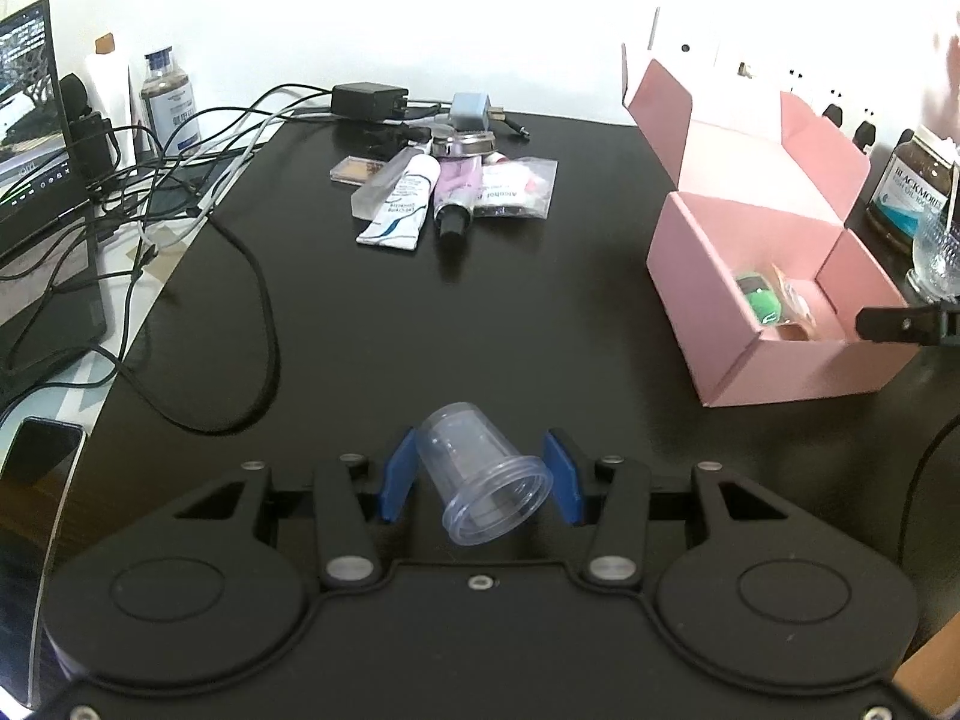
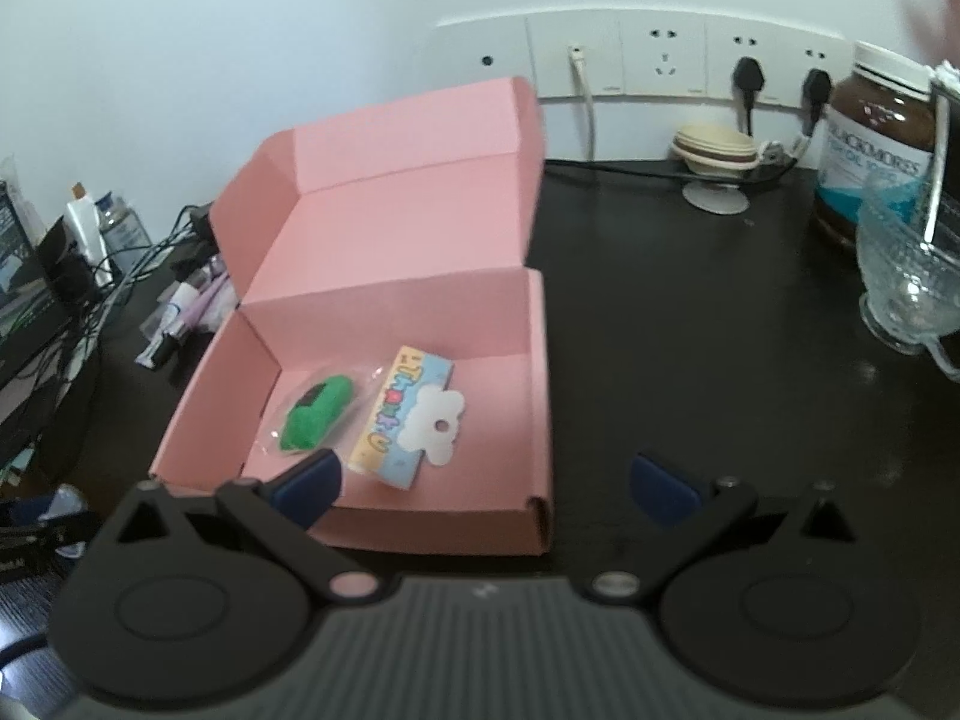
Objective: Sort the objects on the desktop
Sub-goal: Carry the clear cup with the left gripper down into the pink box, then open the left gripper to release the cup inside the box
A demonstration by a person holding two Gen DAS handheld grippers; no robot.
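Left tongs [image 1: 480, 476] pinch a clear cup [image 1: 480, 474], mouth toward camera; right tongs [image 2: 485, 483] gape empty.

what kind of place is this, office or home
Probably a home desk or workstation: a laptop with tangled cables, a wall socket strip, and a supplement jar on the dark tabletop.
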